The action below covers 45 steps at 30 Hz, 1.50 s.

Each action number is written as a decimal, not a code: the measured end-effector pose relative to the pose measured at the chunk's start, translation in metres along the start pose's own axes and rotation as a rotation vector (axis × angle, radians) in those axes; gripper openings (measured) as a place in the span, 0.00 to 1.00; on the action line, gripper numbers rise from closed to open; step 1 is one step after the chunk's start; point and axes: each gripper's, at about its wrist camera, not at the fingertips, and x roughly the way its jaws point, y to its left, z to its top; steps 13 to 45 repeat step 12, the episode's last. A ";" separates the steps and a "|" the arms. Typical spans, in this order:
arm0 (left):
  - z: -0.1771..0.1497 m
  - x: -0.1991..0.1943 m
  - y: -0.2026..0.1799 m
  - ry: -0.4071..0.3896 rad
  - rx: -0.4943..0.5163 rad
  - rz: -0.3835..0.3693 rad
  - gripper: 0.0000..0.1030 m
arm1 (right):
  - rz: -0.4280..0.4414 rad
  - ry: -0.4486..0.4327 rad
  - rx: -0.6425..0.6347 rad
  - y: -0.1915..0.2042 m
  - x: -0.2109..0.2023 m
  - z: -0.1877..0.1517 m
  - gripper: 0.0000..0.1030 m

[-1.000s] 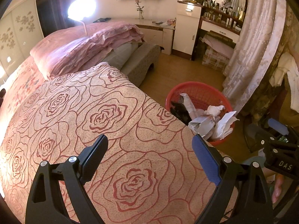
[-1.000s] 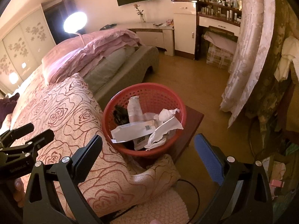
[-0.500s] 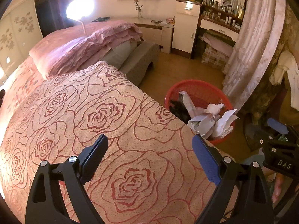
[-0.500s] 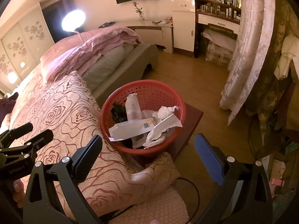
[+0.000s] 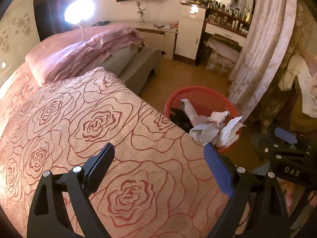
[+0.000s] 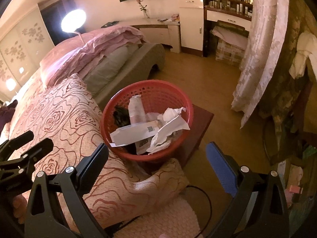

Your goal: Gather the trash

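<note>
A red plastic basket (image 6: 156, 88) stands on a low dark red stool beside the bed, holding white paper scraps (image 6: 168, 127), a flat white carton (image 6: 134, 133) and something dark. It also shows in the left wrist view (image 5: 206, 95), partly hidden by the bed corner. My left gripper (image 5: 158, 158) is open and empty above the rose-patterned bedspread (image 5: 89, 123). My right gripper (image 6: 156, 158) is open and empty, above the bed corner just short of the basket. The left gripper also shows at the left edge of the right wrist view (image 6: 29, 140).
A folded pink quilt (image 5: 79, 53) and grey bench lie at the far end of the bed. Lace curtains (image 6: 263, 49) hang to the right, a white cabinet (image 6: 192, 27) and cluttered shelves behind. A black cable (image 6: 198, 190) lies on the wooden floor.
Both views shifted slightly; the basket sits a little lower and closer in the right wrist view. Both grippers stay open and empty.
</note>
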 end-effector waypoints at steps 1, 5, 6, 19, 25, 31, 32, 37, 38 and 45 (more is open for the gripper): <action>0.000 0.000 -0.001 -0.003 0.002 0.003 0.85 | -0.003 0.000 0.002 -0.001 0.000 0.000 0.93; 0.000 0.002 -0.004 0.019 0.000 0.005 0.85 | -0.011 0.001 0.011 -0.004 0.002 -0.002 0.93; 0.000 0.004 -0.003 0.037 -0.006 0.008 0.85 | -0.012 0.002 0.012 -0.004 0.002 -0.002 0.93; -0.008 -0.004 0.027 0.053 -0.098 0.032 0.85 | 0.000 0.016 -0.026 0.006 0.004 -0.011 0.93; -0.008 -0.004 0.027 0.053 -0.098 0.032 0.85 | 0.000 0.016 -0.026 0.006 0.004 -0.011 0.93; -0.008 -0.004 0.027 0.053 -0.098 0.032 0.85 | 0.000 0.016 -0.026 0.006 0.004 -0.011 0.93; -0.008 -0.004 0.027 0.053 -0.098 0.032 0.85 | 0.000 0.016 -0.026 0.006 0.004 -0.011 0.93; -0.008 -0.004 0.027 0.053 -0.098 0.032 0.85 | 0.000 0.016 -0.026 0.006 0.004 -0.011 0.93; -0.008 -0.004 0.027 0.053 -0.098 0.032 0.85 | 0.000 0.016 -0.026 0.006 0.004 -0.011 0.93; -0.008 -0.004 0.027 0.053 -0.098 0.032 0.85 | 0.000 0.016 -0.026 0.006 0.004 -0.011 0.93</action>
